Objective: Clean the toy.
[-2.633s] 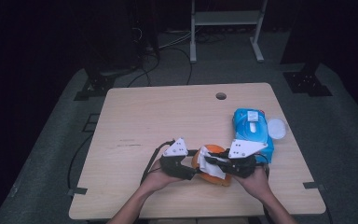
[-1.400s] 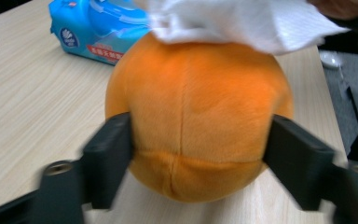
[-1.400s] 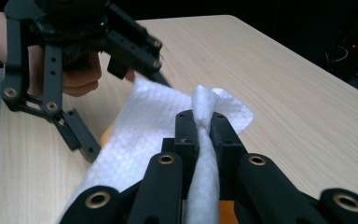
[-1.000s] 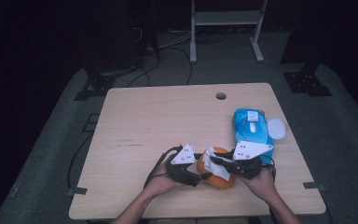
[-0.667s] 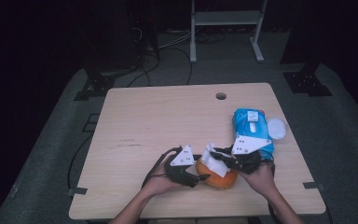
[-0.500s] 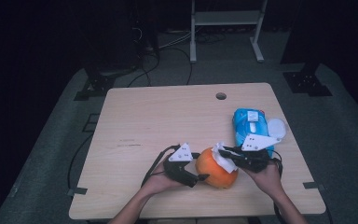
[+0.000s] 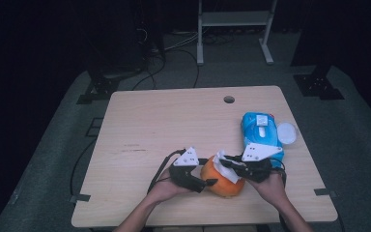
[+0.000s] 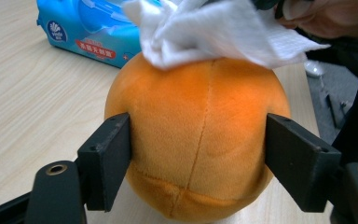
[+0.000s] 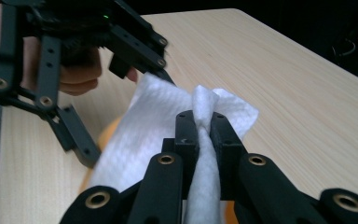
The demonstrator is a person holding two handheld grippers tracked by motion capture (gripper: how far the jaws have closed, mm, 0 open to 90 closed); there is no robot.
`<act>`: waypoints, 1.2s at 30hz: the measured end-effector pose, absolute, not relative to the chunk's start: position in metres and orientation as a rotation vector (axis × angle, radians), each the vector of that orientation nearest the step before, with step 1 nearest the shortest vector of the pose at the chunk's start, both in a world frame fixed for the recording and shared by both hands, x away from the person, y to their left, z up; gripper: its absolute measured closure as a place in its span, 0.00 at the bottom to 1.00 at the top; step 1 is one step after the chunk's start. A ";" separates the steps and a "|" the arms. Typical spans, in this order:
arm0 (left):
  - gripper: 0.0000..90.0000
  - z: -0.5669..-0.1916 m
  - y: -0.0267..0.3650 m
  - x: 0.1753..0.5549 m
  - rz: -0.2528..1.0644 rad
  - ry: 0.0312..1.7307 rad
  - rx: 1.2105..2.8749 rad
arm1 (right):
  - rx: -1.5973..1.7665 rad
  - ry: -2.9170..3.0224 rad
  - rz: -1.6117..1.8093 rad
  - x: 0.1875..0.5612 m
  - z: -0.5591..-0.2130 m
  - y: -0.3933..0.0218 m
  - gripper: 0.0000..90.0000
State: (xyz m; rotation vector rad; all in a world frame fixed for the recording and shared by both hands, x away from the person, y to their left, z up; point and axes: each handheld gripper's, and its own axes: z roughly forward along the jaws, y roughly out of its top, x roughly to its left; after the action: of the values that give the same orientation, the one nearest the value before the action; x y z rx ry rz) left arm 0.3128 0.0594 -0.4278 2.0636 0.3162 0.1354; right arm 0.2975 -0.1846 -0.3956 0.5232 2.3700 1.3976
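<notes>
Left gripper (image 8: 198, 154) jaws just closing, squeezing plush orange (image 8: 198, 140); right gripper (image 9: 204, 126) pinching wipe (image 9: 158, 126), pressed on top.

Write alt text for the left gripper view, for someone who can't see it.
An orange plush ball sits on a light wooden table between the two black jaws of the left gripper, which flank its sides. A crumpled white wipe rests on top of the ball, and a blue wipes pack lies behind.
</notes>
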 end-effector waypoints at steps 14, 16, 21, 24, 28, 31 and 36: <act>0.32 -0.432 0.063 0.313 0.160 0.266 2.096 | 0.533 2.383 1.397 0.303 -0.395 -0.189 0.92; 0.32 -0.433 0.065 0.315 0.155 0.269 2.100 | 0.549 2.382 1.397 0.304 -0.397 -0.193 0.92; 0.28 -0.436 0.068 0.319 0.117 0.315 2.094 | 0.616 2.373 1.419 0.302 -0.406 -0.209 0.92; 0.27 -0.436 0.070 0.321 0.097 0.331 2.091 | 0.621 2.372 1.422 0.299 -0.408 -0.211 0.92; 0.25 -0.433 0.071 0.321 0.078 0.333 2.066 | 0.625 2.368 1.422 0.298 -0.409 -0.211 0.92; 0.22 -0.429 0.071 0.321 0.064 0.330 2.031 | 0.617 2.381 1.430 0.298 -0.410 -0.207 0.92; 0.25 -0.432 0.068 0.319 0.082 0.328 2.051 | 0.577 2.384 1.393 0.296 -0.407 -0.196 0.92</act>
State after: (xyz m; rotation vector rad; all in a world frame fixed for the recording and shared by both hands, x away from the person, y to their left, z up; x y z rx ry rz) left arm 0.3192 0.0676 -0.4317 2.0510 0.3285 0.0823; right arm 0.2961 -0.1963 -0.4067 0.5771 2.3840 1.3935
